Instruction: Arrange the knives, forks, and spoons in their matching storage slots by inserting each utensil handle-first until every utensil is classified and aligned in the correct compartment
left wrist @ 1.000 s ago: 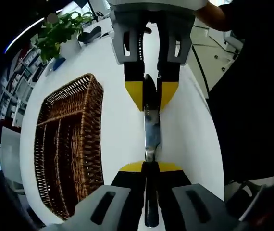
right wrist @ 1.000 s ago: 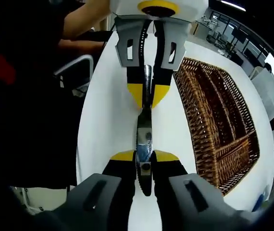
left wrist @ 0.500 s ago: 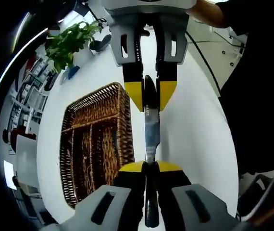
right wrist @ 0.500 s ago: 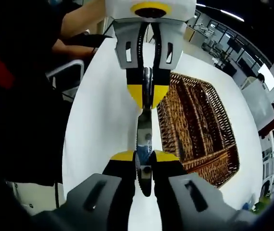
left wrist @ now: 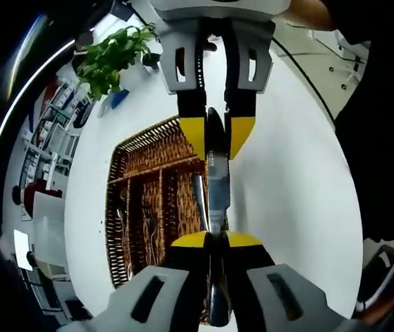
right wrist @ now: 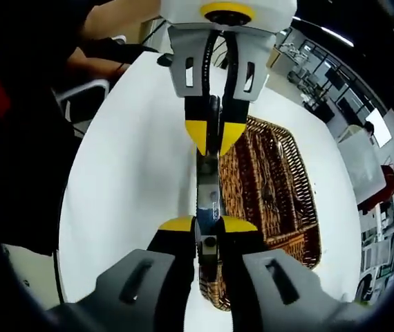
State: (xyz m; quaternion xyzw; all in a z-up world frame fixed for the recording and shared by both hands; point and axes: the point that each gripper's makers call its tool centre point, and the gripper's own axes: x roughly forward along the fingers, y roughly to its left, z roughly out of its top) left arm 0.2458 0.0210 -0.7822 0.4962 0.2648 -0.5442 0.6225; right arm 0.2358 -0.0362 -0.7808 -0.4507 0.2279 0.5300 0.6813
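In the left gripper view the left gripper is clamped on a knife, its yellow-tipped jaws closed on the metal where blade meets handle; the dark handle runs back between the jaws toward the camera and its end is cut off at the bottom, so I cannot make out its full length. The knife's long axis lies straight along the jaws, the blade pointing away, and its far end is pinched by the right gripper, which comes in from the top. The right gripper view gives the reverse: the right gripper is shut on the blade's serrated end, the serrations legible here, and the knife runs away to the left gripper facing it at the top. Beneath the held knife sits the wicker tray, brown and split by woven dividers into long slots; a pale utensil lies in the slot just beside the blade, its type hard to tell. The tray rests on a white table. Farther off stands a green plant, and the right gripper view shows a blurred office behind the tray
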